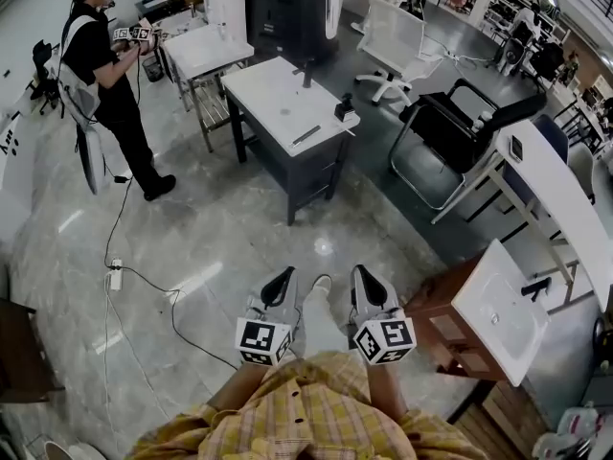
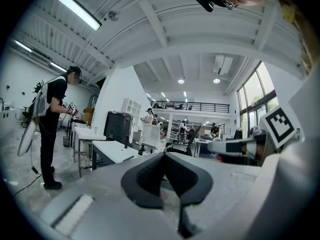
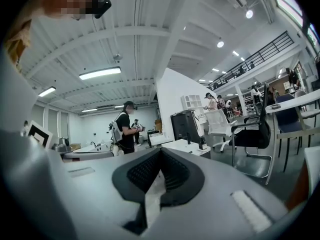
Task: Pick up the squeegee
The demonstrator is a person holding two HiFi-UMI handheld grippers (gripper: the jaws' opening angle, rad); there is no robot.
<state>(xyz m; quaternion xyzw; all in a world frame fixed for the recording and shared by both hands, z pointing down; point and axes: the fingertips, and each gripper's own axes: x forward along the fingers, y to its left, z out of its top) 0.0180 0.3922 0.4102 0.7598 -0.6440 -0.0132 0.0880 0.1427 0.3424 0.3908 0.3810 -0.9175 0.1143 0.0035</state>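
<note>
Two grippers, both empty, jaws pressed together. Head view: left gripper (image 1: 285, 274) and right gripper (image 1: 362, 274) sit side by side in front of the checked shirt (image 1: 306, 415), pointing ahead over the grey floor (image 1: 220, 228), with a white shoe (image 1: 321, 282) between them. White bench (image 1: 278, 94) stands well ahead. A slim dark bar lying flat on its top near the front right corner looks like the squeegee (image 1: 306, 134), though it's too small to be certain; it is well apart from both grippers. Small black block (image 1: 343, 111) sits at the bench's right edge, just beyond the bar. Person in black (image 1: 110, 75) stands left of that bench. Black chair (image 1: 450, 127) and white chair (image 1: 397, 41) are to the bench's right. White basin (image 1: 498, 305) sits on a wooden cabinet (image 1: 445, 329) at far right. Power strip (image 1: 115, 276) with a cable lies on the floor at left. Left gripper view: the black pads meet at the tips with nothing between them; white bench and person in black are beyond, to the left. Right gripper view: same, tips together and nothing pinched; white bench is straight ahead, black chair to the right, person in black to the left.
</note>
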